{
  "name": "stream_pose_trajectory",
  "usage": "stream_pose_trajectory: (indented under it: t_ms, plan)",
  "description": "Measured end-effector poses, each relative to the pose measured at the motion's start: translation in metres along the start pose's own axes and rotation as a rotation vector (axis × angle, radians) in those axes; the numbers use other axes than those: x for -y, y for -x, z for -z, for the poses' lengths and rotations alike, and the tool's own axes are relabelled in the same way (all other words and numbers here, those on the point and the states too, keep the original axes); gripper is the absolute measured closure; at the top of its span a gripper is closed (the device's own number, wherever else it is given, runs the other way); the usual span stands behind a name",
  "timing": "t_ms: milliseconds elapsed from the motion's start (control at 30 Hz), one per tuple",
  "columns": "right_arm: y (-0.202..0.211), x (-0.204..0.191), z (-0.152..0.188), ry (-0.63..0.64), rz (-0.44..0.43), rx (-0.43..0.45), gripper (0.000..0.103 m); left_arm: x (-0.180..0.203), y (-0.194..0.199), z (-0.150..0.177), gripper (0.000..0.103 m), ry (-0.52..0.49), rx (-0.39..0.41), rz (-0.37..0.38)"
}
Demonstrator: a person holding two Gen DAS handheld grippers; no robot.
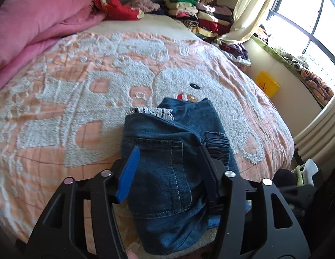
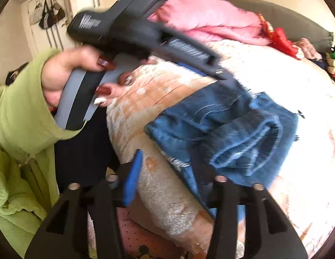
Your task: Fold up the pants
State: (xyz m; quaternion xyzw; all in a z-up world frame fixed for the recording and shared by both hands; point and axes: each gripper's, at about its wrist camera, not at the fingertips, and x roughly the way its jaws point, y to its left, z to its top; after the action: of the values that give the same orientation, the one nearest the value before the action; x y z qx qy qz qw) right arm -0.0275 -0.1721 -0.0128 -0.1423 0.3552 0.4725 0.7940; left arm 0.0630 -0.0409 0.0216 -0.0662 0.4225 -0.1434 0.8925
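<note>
The blue denim pants (image 1: 171,168) lie folded into a compact bundle on the peach and white bedspread (image 1: 81,86), near the bed's front edge. My left gripper (image 1: 169,151) is open, its fingers on either side of the bundle just above it, holding nothing. In the right wrist view the pants (image 2: 232,129) lie in a rumpled fold, and the left gripper's black body (image 2: 146,32) hovers over their far side in a hand with red nails. My right gripper (image 2: 171,159) is open at the bundle's near edge; its right finger is hidden against the denim.
A pink blanket (image 1: 38,26) is heaped at the back left of the bed. Stacks of folded clothes (image 1: 195,10) stand at the back right by the curtain and window. A yellow bag (image 1: 267,84) sits beside the bed. The person's green sleeve (image 2: 22,112) is at left.
</note>
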Motion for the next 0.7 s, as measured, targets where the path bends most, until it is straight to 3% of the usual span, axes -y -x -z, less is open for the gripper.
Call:
stream_pose_trajectory:
  t_ms: [133, 267, 300, 500, 700]
  plan:
    - [0.021, 0.013, -0.002, -0.044, 0.061, 0.051, 0.038, 0.001, 0.011, 0.000, 0.045, -0.011, 0.026, -0.027]
    - [0.041, 0.031, -0.004, -0.115, 0.133, 0.108, 0.031, 0.003, 0.019, 0.001, 0.034, -0.026, 0.051, -0.045]
    - [0.047, 0.036, -0.004, -0.137, 0.148, 0.127, 0.025, 0.004, 0.021, 0.001, 0.032, -0.031, 0.057, -0.051]
    - [0.065, 0.071, -0.006, -0.260, 0.243, 0.181, 0.024, 0.001, 0.023, 0.004, 0.024, -0.031, 0.068, -0.062]
    - [0.049, 0.099, 0.006, -0.372, 0.329, 0.102, 0.024, -0.013, 0.009, 0.010, 0.024, 0.017, 0.044, -0.065]
